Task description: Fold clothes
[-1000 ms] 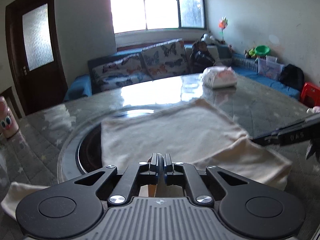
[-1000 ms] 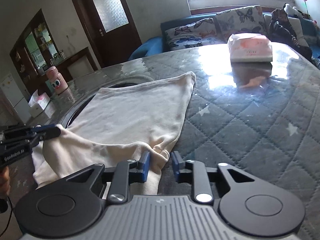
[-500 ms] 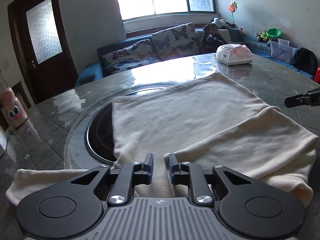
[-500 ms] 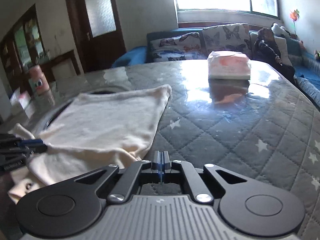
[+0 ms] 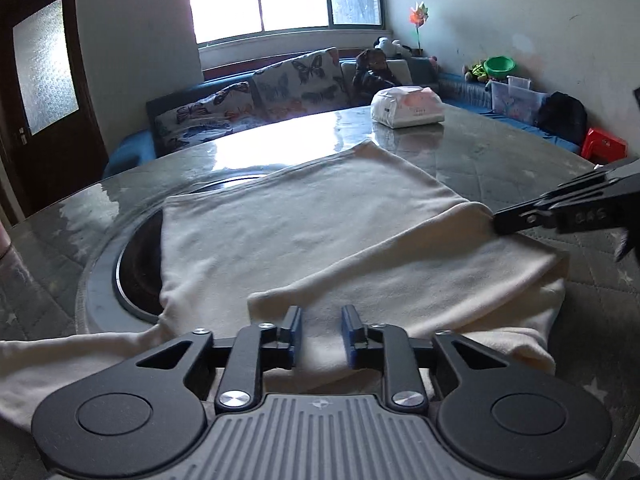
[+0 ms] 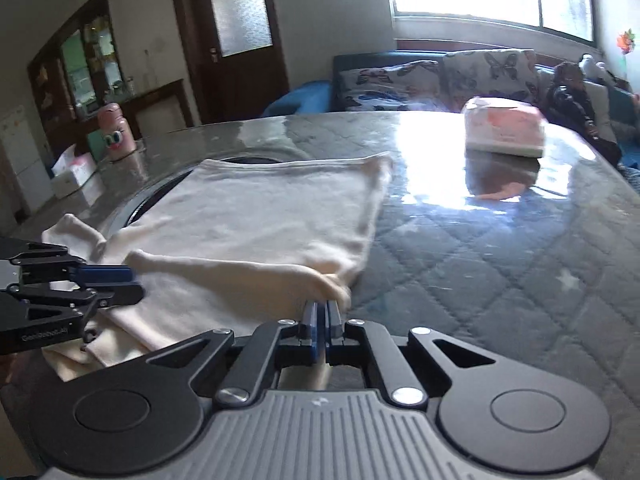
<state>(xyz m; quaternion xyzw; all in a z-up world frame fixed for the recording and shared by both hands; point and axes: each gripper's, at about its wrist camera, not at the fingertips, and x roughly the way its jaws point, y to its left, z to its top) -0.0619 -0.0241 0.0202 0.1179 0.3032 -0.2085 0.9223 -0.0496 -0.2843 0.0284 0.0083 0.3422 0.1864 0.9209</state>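
Note:
A cream garment [image 5: 320, 232] lies spread on the round quilted table [image 5: 480, 152], with its near part folded over the rest. My left gripper [image 5: 320, 330] is open over the near folded edge, holding nothing. My right gripper [image 6: 321, 316] is shut on the garment's folded right corner [image 6: 332, 284]. The right gripper also shows in the left wrist view [image 5: 560, 212] at the fold's right end. The left gripper shows in the right wrist view [image 6: 100, 280], its jaws apart.
A wrapped tissue pack [image 5: 406, 106] sits at the far side of the table. A round recessed burner [image 5: 136, 256] lies under the garment's left part. A pink bottle [image 6: 114, 128] stands at the table's far left. A sofa [image 5: 256, 96] runs behind.
My left gripper let go of the garment and opened wider. My right gripper shut, moved in and now pinches the folded right corner.

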